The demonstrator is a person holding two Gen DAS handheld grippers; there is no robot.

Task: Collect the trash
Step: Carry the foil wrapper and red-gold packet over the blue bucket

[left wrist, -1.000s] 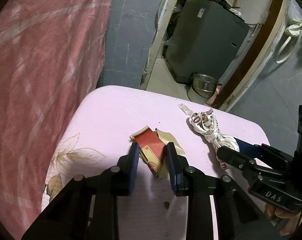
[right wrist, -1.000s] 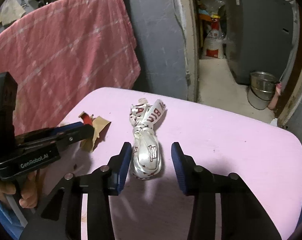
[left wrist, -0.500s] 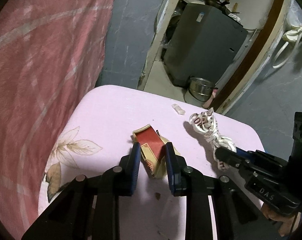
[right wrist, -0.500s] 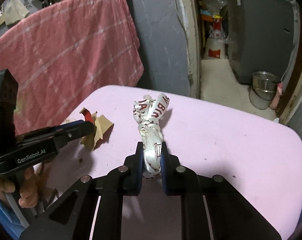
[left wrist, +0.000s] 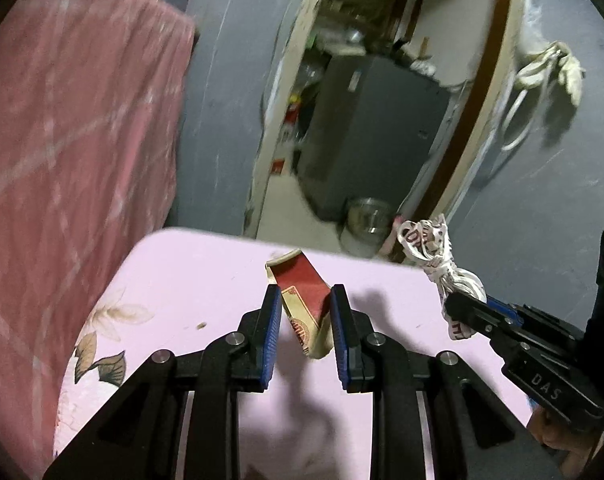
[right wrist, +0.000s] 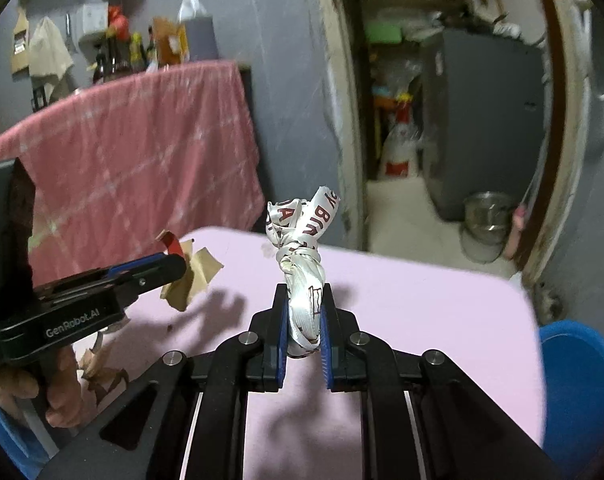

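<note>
My left gripper [left wrist: 305,300] is shut on a folded red and tan cardboard scrap [left wrist: 302,292] and holds it above the pink table [left wrist: 189,280]. The scrap also shows in the right wrist view [right wrist: 189,276], clamped in the left gripper [right wrist: 173,266]. My right gripper [right wrist: 304,304] is shut on a knotted white plastic bag with red print [right wrist: 302,264] and holds it off the table. The bag shows in the left wrist view [left wrist: 438,264], held by the right gripper [left wrist: 456,304].
A pink checked cloth [right wrist: 141,152] hangs behind the table on the left. A doorway with a steel pot [right wrist: 486,220] on the floor lies beyond. A blue bin [right wrist: 578,384] stands at the table's right edge. Small crumbs [left wrist: 200,325] lie on the table.
Both grippers have lifted their trash off the table and tilted upward. The right gripper closed on the bag a second ago; the left tightened on the cardboard.
</note>
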